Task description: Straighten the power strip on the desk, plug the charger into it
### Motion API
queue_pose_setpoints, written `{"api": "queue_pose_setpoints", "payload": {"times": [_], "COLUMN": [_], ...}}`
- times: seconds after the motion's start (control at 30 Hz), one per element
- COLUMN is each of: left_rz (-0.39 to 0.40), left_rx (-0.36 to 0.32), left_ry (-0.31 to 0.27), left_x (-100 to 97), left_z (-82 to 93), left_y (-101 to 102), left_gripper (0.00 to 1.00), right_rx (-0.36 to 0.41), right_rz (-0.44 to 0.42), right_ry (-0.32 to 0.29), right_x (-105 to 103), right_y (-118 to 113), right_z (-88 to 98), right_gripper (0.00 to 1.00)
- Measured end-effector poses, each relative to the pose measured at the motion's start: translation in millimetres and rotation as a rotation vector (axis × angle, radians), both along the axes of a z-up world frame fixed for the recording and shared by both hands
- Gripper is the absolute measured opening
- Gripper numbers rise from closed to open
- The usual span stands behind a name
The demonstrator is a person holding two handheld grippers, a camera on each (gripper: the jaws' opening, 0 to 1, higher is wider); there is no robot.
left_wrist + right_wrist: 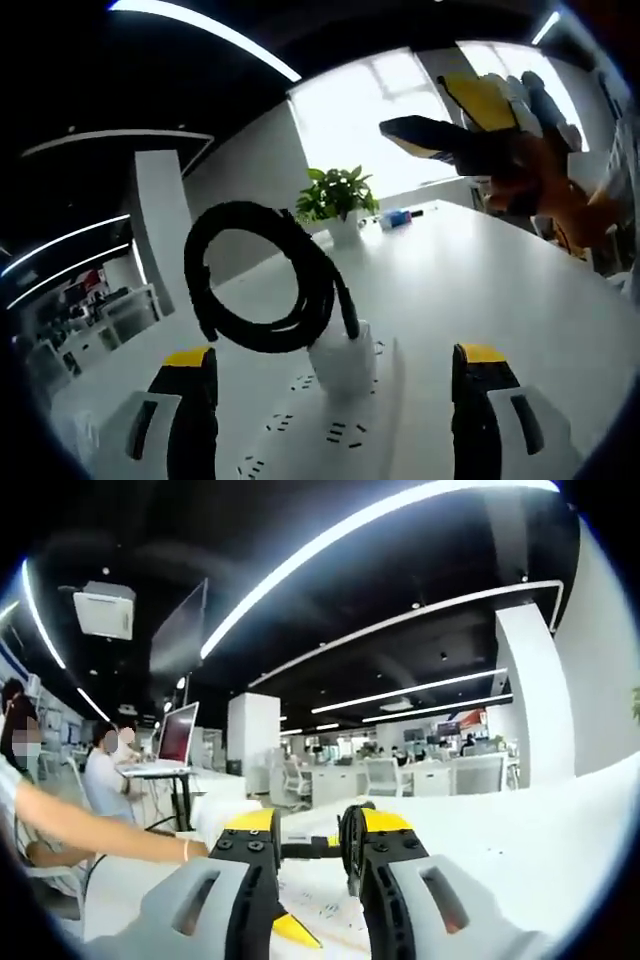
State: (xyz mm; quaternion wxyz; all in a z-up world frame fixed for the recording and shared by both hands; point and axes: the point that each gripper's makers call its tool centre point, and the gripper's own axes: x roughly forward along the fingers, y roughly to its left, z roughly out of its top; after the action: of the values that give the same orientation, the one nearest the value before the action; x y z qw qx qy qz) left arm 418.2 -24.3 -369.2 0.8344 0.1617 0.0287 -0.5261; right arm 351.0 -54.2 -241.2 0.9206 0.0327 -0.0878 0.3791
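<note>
In the left gripper view a white power strip [335, 430] lies on the white desk [470, 270], running between my jaws. A white charger [341, 362] stands plugged into it, and its black cable [262, 285] rises from it in a coiled loop. My left gripper [335, 400] is open, one jaw on either side of the strip and touching nothing. My right gripper [470, 125] hangs high at the upper right, held by a person's hand, well clear of the charger. In the right gripper view my right gripper [312, 848] has its jaws close together with nothing seen between them.
A potted plant [338, 195] and a small blue item [397, 218] sit at the desk's far end by the window. A person's forearm [100, 830] reaches in from the left. Seated people and a monitor [176, 735] are beyond it, with rows of office desks farther back.
</note>
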Motion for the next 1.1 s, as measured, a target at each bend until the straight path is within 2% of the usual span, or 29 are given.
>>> {"api": "queue_pose_setpoints", "payload": {"times": [0.17, 0.27, 0.37, 0.43, 0.5, 0.6, 0.77, 0.9, 0.97, 1.1], "left_rz": [0.016, 0.024, 0.027, 0.032, 0.042, 0.059, 0.074, 0.086, 0.091, 0.097], "left_rx": [-0.028, -0.041, -0.106, -0.121, -0.124, -0.142, -0.175, -0.153, -0.146, -0.148], "left_ry": [0.013, 0.017, 0.046, 0.052, 0.051, 0.05, 0.048, 0.041, 0.041, 0.047], "left_x": [2.2, 2.4, 0.8, 0.9, 1.6, 3.4, 0.8, 1.3, 2.1, 3.1], "left_z": [1.2, 2.2, 9.3, 11.8, 13.1, 16.6, 21.3, 17.2, 15.4, 13.8], "left_y": [6.0, 10.6, 15.3, 19.4, 24.5, 33.6, 43.5, 50.9, 53.8, 58.2], "left_gripper": [0.99, 0.99, 0.99, 0.99, 0.99, 0.99, 0.99, 0.99, 0.99, 0.99], "right_rx": [0.004, -0.026, -0.047, -0.053, -0.067, -0.102, -0.181, -0.248, -0.261, -0.318], "right_rz": [0.018, 0.011, 0.005, 0.009, 0.003, 0.0, 0.013, -0.021, -0.014, -0.005], "right_ry": [0.047, 0.046, 0.044, 0.043, 0.041, 0.024, -0.016, -0.057, -0.076, -0.108], "right_x": [6.6, 8.7, 12.0, 11.2, 12.4, 17.3, 22.9, 33.6, 36.1, 42.6], "right_y": [-5.4, -6.5, -8.9, -8.9, -9.5, -8.9, -5.2, -7.7, -5.5, -3.8], "right_z": [-13.3, -22.5, -28.9, -32.7, -35.3, -39.4, -46.0, -48.8, -49.1, -53.5], "right_gripper": [0.45, 0.49, 0.51, 0.54, 0.61, 0.73, 0.83, 0.92, 1.0, 1.0]}}
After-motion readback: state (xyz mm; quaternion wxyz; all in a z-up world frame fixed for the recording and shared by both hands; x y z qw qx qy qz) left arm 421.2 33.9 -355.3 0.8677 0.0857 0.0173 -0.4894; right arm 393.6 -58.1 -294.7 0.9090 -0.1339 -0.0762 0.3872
